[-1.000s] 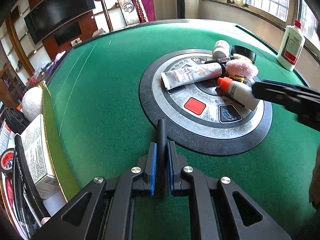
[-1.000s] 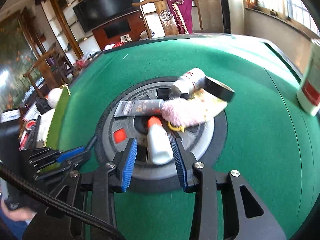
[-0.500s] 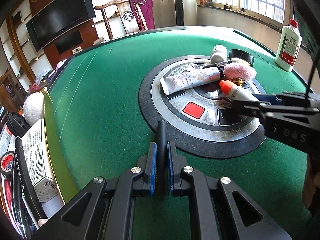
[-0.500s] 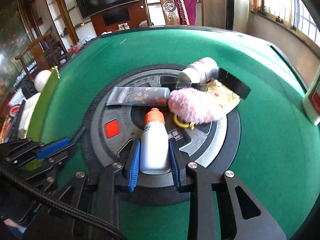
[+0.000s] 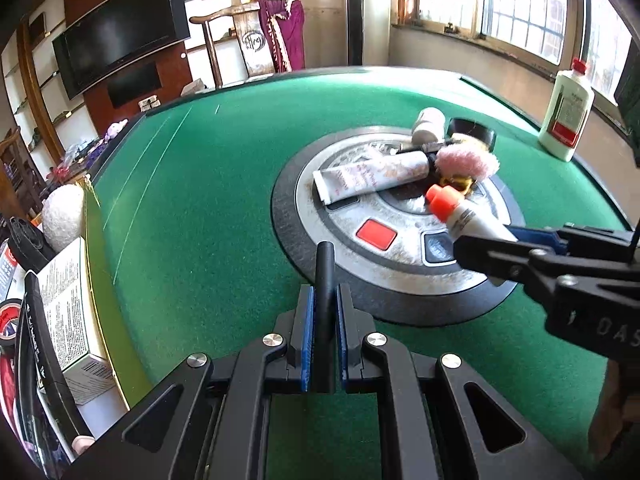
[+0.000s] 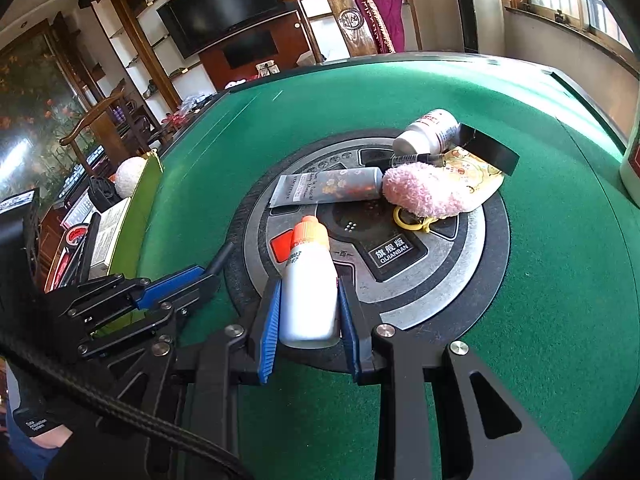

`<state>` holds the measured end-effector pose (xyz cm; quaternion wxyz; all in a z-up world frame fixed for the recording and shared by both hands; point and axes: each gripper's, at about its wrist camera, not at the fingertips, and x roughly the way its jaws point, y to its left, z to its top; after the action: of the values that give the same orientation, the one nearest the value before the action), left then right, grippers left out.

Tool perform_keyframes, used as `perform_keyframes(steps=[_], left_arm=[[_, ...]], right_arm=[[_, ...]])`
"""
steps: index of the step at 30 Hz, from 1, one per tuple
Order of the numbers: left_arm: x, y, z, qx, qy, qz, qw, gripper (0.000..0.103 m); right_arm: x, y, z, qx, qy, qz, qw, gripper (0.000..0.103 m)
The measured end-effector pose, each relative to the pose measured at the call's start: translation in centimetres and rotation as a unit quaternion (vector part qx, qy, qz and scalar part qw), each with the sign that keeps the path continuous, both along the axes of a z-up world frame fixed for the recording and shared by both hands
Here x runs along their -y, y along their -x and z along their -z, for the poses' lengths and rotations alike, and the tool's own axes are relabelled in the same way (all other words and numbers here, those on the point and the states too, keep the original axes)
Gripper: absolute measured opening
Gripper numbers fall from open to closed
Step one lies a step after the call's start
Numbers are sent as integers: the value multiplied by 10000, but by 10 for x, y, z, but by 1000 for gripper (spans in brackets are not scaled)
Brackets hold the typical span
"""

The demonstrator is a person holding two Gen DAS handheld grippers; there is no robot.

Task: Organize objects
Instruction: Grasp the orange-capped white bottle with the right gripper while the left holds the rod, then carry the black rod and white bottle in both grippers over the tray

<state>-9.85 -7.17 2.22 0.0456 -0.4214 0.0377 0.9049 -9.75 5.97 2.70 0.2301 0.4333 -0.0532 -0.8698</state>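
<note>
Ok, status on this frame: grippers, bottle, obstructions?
Left gripper shut on black stick. Right gripper shut on bottle, over the dial. Nothing blocking.

A television (image 6: 224,4) hangs on the far wall above a dark wood cabinet (image 6: 250,54). A wooden chair (image 5: 244,46) stands behind the counter (image 5: 208,184) with a purple cloth (image 5: 282,40) draped over its back. Windows (image 5: 508,4) run along the right wall. Shelves (image 6: 132,56) line the left wall, with another wooden chair (image 6: 104,120) below them. The counter's green felt has a round control panel (image 6: 440,280) at its middle, with a red button (image 5: 376,234).
</note>
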Motion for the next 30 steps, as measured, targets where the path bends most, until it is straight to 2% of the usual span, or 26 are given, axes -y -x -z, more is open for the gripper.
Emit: perform_keyframes(steps=[12,18,30], left_arm=[[7,0,-15,-136,-284,48,9995,8],[10,-7,-32,-369,-400,96,9985,8],[43,-13,-62,-626,-626,-297,9956,8]], right_arm=[[7,0,-5,-63,22,-38,10000,25],[7,-1,-8,-84,67,-59,9999,25],[35,-18,-25,-186,302,-321,9989,25]])
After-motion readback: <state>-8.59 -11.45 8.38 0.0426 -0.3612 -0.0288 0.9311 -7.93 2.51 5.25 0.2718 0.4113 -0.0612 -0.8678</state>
